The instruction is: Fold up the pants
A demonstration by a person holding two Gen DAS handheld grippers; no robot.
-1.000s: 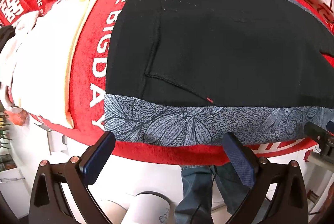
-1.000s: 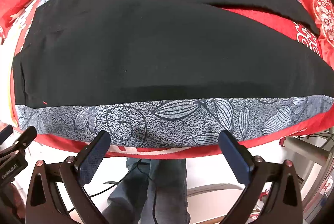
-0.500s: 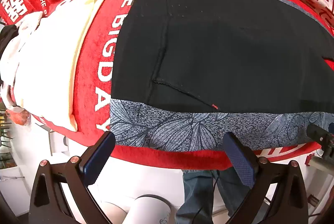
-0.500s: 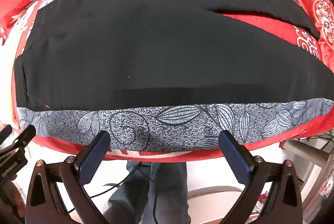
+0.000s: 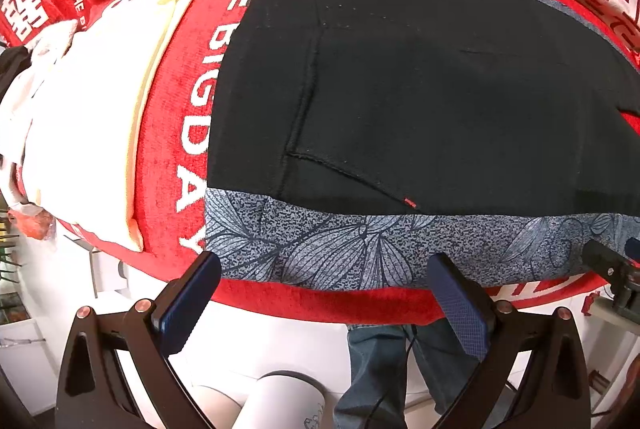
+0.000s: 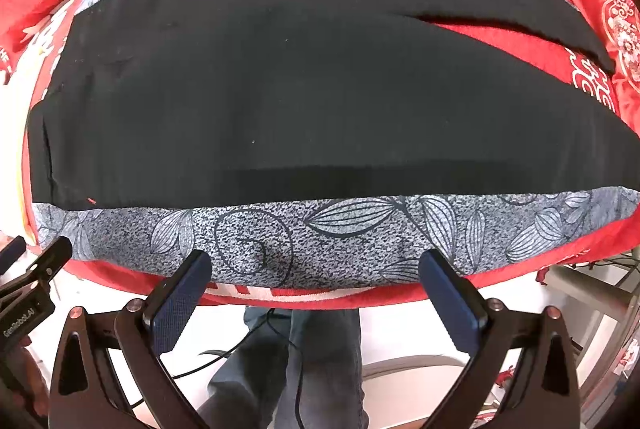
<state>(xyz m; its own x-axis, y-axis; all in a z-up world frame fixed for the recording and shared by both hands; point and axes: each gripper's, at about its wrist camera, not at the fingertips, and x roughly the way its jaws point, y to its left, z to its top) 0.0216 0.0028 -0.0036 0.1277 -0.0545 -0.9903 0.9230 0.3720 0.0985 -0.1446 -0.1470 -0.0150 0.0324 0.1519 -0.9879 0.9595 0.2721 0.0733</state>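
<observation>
Left gripper (image 5: 324,293): jaws spread wide, nothing held, poised at the near edge of the red cover (image 5: 320,303), fingertips just short of the grey leaf-print cloth (image 5: 360,249). Right gripper (image 6: 316,289): likewise wide open and empty, tips at the near edge of the same cloth (image 6: 320,233).

Pants (image 5: 420,89), black, spread flat on the grey cloth, waist end to the left with a pocket seam and small red tag (image 5: 410,202) showing near the front edge. From the right wrist view, pants (image 6: 300,89) run across the whole width; two legs split toward the far right, red cover (image 6: 512,41) visible in the gap between them.

Left of the pants: white lettering on the red cover, then a white pillow (image 5: 92,117) lying well apart from the waist.

Below the near edge: jeans (image 6: 300,369) of the person, a dark cable (image 6: 224,353) trailing across the floor. Other gripper's tip visible at each frame's side.
</observation>
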